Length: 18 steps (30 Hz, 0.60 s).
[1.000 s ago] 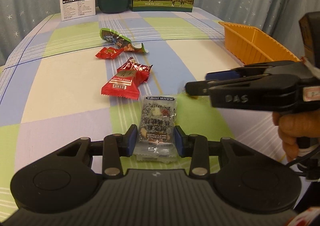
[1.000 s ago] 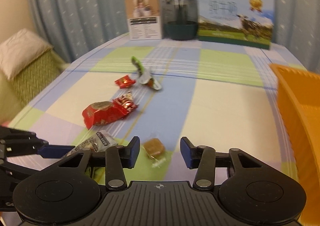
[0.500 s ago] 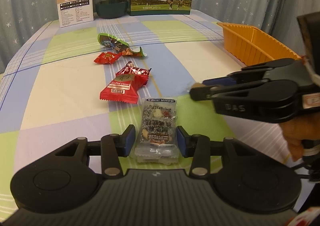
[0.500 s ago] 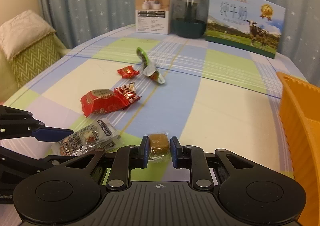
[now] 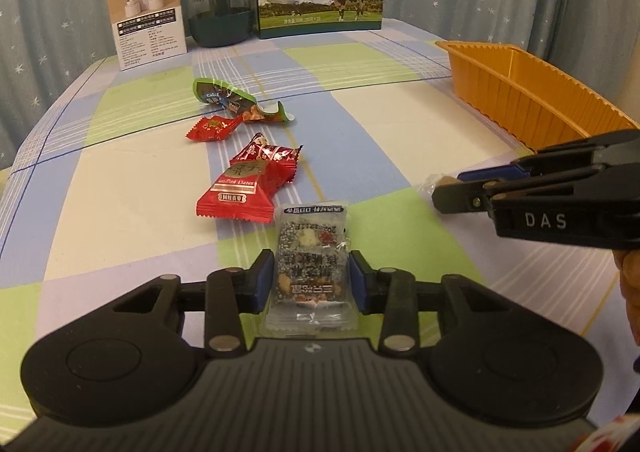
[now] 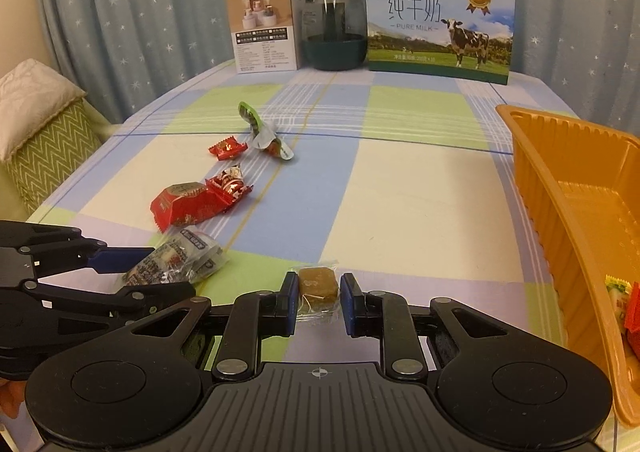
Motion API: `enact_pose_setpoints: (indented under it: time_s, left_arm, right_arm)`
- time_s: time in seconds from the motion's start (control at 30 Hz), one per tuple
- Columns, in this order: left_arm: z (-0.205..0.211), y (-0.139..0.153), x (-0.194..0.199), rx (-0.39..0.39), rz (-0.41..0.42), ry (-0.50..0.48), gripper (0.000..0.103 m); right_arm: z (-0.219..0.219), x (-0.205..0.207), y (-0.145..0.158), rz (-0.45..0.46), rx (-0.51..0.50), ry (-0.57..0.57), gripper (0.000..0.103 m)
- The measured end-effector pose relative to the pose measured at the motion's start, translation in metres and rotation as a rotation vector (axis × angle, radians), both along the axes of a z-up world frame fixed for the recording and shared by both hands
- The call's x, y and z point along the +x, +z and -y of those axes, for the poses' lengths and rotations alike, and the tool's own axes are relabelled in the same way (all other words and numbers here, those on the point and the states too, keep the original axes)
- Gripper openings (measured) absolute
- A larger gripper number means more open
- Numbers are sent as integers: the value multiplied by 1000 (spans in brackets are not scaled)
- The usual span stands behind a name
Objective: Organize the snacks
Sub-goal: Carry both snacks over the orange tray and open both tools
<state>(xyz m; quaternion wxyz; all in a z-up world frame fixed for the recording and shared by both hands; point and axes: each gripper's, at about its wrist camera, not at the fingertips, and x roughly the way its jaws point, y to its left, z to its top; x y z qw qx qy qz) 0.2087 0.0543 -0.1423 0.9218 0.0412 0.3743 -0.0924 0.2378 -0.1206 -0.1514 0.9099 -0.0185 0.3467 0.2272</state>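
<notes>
Sorting is only begun: the ribbed orange plastic tray [image 6: 568, 187] holds a couple of wrapped pieces in its near corner (seen only in the right wrist view), while four wrapped snacks lie loose on the checked tablecloth [image 5: 400, 139]. The right gripper [image 6: 319, 302] is clamped on a small brown candy in clear wrap [image 6: 316, 284]. The left gripper [image 5: 310, 284] is closing narrow jaws around a clear packet of dark nut bar [image 5: 310, 268]. Left view shows that packet's print.
</notes>
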Motion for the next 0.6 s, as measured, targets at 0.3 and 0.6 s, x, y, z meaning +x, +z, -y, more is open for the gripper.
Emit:
enact_pose_setpoints:
  time_s: [0.3, 0.6]
  left_arm:
    - [9, 3, -10, -14, -12, 20, 34]
    - [31, 25, -37, -48, 4, 58, 34]
  right_arm:
    - [15, -21, 8, 3, 37, -72, 23]
    - [50, -56, 29, 6, 101, -201, 23]
